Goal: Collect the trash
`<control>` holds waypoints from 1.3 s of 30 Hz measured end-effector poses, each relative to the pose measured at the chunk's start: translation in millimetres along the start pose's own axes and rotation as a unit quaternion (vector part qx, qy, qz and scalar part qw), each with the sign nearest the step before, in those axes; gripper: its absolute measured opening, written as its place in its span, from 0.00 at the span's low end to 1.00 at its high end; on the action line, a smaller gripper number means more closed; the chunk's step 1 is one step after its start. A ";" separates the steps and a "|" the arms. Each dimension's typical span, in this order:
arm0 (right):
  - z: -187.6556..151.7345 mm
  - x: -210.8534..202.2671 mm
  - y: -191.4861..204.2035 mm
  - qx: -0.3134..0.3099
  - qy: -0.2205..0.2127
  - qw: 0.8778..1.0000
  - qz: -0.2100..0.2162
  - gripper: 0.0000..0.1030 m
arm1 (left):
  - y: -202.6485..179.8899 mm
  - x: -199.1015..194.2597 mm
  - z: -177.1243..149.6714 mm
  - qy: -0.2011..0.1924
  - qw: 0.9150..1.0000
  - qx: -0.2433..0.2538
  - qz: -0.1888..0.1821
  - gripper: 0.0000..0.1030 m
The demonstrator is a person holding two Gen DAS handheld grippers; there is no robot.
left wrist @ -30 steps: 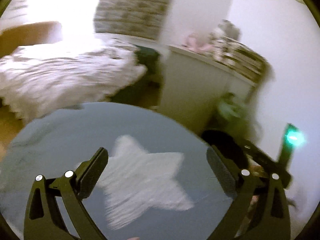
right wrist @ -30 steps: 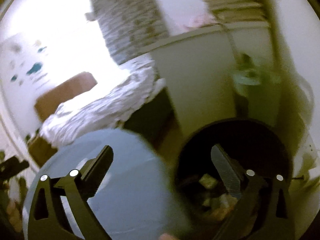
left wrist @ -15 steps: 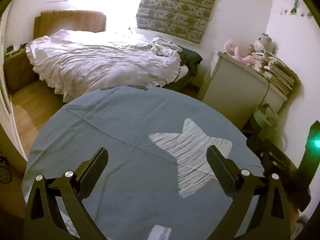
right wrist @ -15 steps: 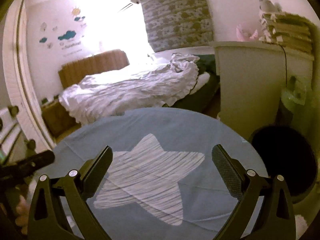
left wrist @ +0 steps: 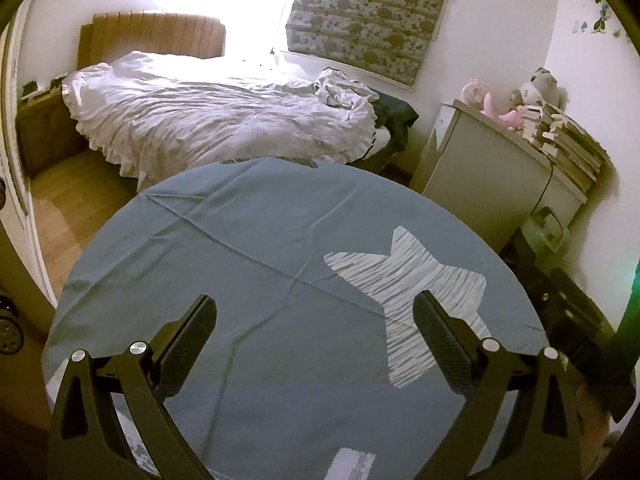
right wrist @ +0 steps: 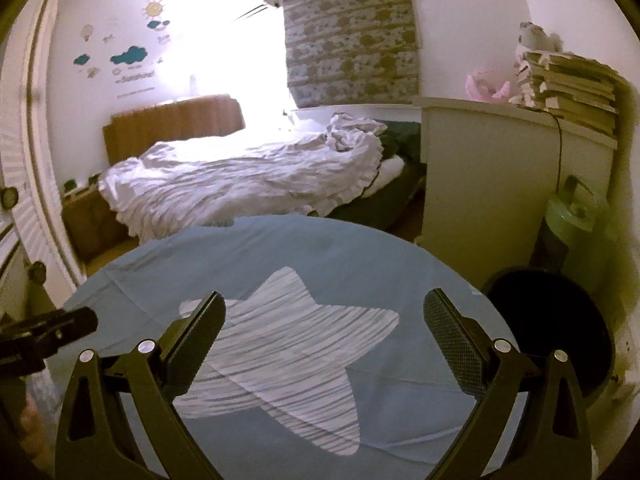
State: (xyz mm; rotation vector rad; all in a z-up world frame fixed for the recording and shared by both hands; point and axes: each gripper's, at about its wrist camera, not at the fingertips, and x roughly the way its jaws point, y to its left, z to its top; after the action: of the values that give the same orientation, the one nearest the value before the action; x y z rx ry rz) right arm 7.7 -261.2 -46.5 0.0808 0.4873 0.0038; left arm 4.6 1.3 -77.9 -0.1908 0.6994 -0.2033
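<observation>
The left claw (left wrist: 314, 322) is held wide apart above a round tabletop (left wrist: 224, 240), with nothing between its fingers. The right claw (right wrist: 324, 318) is likewise spread wide and empty, hovering over the same surface. The tabletop is covered by a blue-grey cloth (right wrist: 344, 256) printed with a white striped star (right wrist: 288, 352); creases are seen across the cloth in the left wrist view. No loose trash can be made out on the cloth in either view.

A black bin (right wrist: 560, 328) is seen on the floor just beside the right edge of the tabletop; its contents cannot be made out. A pale green fan-like item (right wrist: 576, 208) stands behind the bin, against a white cabinet (right wrist: 480, 184). On the cabinet a stack of books (right wrist: 568, 80) and pink soft toys (left wrist: 488, 100) are noted. Beyond the tabletop an unmade bed (left wrist: 224, 116) with white rumpled bedding and a brown headboard (left wrist: 152, 32) is recorded. In the right wrist view the tip of the left claw is visible at the left edge.
</observation>
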 end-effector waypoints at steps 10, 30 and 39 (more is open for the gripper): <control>1.2 1.4 -10.7 0.015 -0.001 1.000 -0.003 0.95 | -1.4 6.1 -5.2 0.012 1.000 0.002 0.028 0.95; -1.2 2.1 -3.3 -0.011 -0.003 1.000 -0.009 0.95 | 3.3 -3.1 -2.9 0.005 0.995 0.009 0.095 0.95; 1.1 2.4 -5.6 -0.014 -0.001 1.000 -0.011 0.95 | 3.0 -4.8 -1.1 0.002 0.996 0.011 0.091 0.95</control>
State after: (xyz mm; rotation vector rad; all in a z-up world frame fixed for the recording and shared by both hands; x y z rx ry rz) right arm 10.3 -266.8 -47.2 0.0474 0.4857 -0.0114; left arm 0.7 5.3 -76.5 -0.1041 0.7143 -0.0372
